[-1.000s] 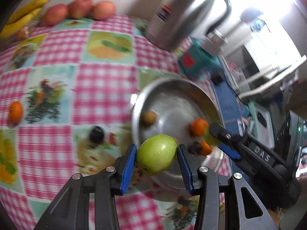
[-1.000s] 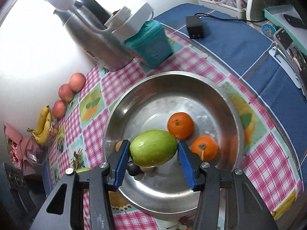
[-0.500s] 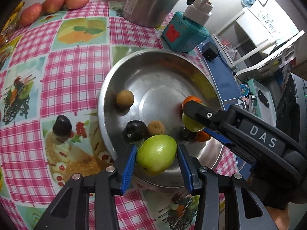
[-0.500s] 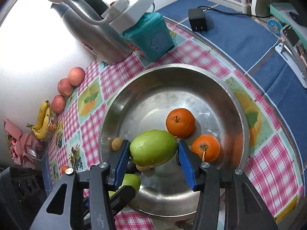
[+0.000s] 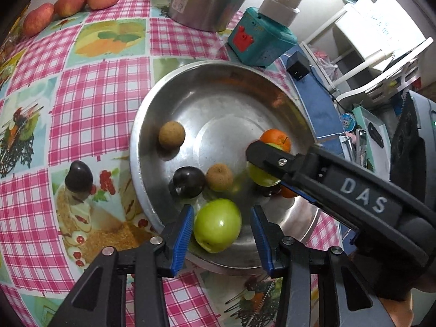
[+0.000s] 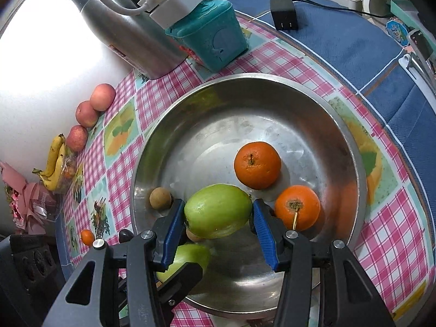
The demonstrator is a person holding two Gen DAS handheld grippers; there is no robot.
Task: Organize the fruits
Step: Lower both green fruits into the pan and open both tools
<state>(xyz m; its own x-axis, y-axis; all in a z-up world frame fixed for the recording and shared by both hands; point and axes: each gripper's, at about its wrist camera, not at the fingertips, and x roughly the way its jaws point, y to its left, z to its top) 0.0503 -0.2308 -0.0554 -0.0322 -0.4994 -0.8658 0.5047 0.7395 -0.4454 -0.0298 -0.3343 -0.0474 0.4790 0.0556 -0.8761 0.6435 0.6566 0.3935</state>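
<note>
In the left wrist view, the right hand-held gripper [image 5: 268, 175] crosses the metal bowl [image 5: 152, 114] and covers most of an orange [image 5: 276, 138] and of the green fruit [image 5: 259, 175] between its fingers. The steel jug [image 5: 212, 0] is cut off by the top edge. In the right wrist view, a second green fruit [image 6: 190, 256] at lower centre is half hidden behind the gripper frames. The bananas [image 6: 54, 163] at the left edge are partly wrapped.

Pink checked tablecloth [image 5: 81, 109] over a table, with blue cloth [image 6: 340, 46] at the right. White wall [image 6: 35, 81] behind, glaring bright at far left. White shelving [image 5: 381, 41] beyond, far right.
</note>
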